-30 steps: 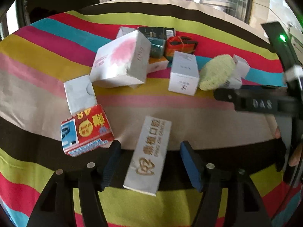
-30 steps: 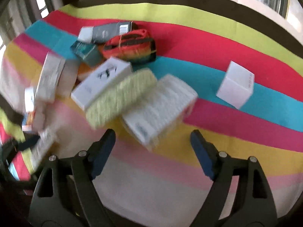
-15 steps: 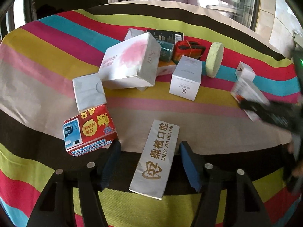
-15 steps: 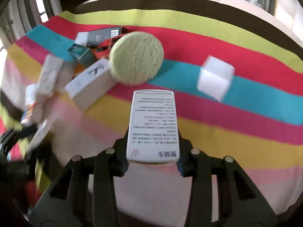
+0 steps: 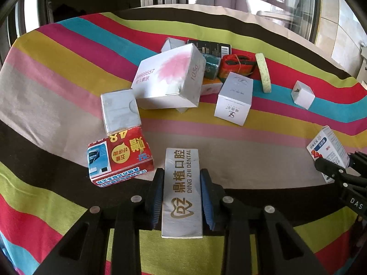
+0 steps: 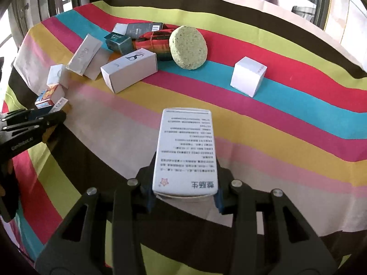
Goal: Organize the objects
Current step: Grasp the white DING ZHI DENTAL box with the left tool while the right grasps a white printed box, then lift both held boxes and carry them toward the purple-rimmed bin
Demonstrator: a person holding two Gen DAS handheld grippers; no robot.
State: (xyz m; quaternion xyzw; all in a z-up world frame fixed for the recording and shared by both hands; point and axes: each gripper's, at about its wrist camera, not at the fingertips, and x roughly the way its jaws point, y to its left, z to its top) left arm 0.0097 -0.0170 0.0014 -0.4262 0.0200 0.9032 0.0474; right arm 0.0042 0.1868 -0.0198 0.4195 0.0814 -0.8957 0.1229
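A long silver dental box lies on the striped tablecloth near the front edge. My left gripper is shut on it, blue pads pressing both long sides. My right gripper is shut on a white medicine box with printed text, held a little above the cloth and pointing away from me. In the left wrist view that same medicine box and the right gripper show at the right edge. In the right wrist view the left gripper is at the far left.
A red box and a grey box sit just left of the dental box. Further back lie a large white box with a pink print, a white carton, a green sponge, a red strap bundle and a white cube.
The left jaws closed onto the dental box, which turned straight between them. The right jaws closed on the medicine box and carried it away from the pile; the sponge tipped up on edge.
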